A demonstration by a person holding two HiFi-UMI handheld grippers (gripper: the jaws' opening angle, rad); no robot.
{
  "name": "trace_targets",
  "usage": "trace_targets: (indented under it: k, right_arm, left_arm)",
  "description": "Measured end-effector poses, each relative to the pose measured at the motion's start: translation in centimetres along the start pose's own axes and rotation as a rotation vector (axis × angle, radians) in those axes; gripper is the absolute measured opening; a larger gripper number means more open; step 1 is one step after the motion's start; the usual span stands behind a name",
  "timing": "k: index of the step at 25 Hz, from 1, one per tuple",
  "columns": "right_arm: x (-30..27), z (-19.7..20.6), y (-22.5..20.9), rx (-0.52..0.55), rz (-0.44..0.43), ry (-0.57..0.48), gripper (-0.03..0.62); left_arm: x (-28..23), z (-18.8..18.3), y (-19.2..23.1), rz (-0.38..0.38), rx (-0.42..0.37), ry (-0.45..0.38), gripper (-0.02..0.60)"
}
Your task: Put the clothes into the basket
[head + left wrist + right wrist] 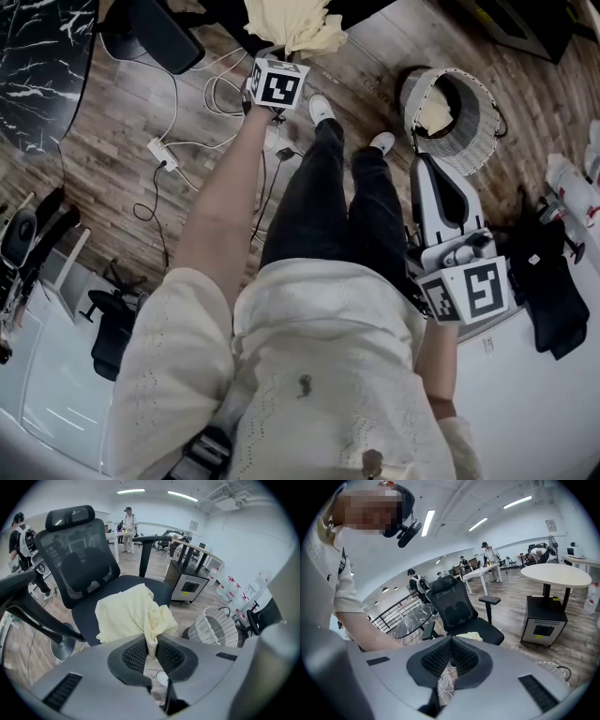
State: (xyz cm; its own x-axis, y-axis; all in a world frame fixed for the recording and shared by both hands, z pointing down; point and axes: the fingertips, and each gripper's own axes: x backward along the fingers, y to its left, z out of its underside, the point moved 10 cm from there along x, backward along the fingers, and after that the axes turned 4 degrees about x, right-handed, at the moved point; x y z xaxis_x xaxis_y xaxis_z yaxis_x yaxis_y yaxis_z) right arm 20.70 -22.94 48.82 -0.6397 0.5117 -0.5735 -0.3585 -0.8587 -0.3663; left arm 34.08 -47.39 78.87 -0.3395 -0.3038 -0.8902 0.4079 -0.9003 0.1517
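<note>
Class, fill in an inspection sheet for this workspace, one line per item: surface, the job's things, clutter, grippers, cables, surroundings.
Surface: wood-plank floor; black office chair stands on it.
Job's things: yellow garment lies on the chair seat; wicker basket sits on the floor, tilted, with a pale cloth already inside.
Clutter: dark bundle at the right; white containers by the wall.
Grippers: left gripper is shut on a fold of the garment; right gripper is shut, with nothing between its jaws.
Cables: white power strip and loose cables on the floor.
Surroundings: open office, round table, people standing far off.
</note>
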Motion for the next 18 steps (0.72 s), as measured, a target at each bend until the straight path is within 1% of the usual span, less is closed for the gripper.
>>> trace_targets:
  k: [3, 10, 15, 18]
  right_arm:
    - [0.8, 0.2, 0.1, 0.002, -0.004, -0.009, 0.009]
    - [3.9, 1.1, -0.1, 0.009, -0.005, -0.036, 0.009]
    - [6.1, 2.1, -0.3, 0.015, -0.006, -0.041, 0.009]
    - [7.5, 2.9, -0.7, 0.013, -0.004, -0.045, 0.009]
  left_arm:
    - [1.3, 0.4, -0.9, 0.016, 0.011, -0.023, 0.052]
    - [4.4, 1.5, -3.8, 0.018, 0.035, -0.071, 0.051]
    - [6.5, 2.5, -5.8, 0.022, 0.057, -0.071, 0.051]
    - [7.4, 3.3, -7.7, 0.031, 0.045, -0.078, 0.049]
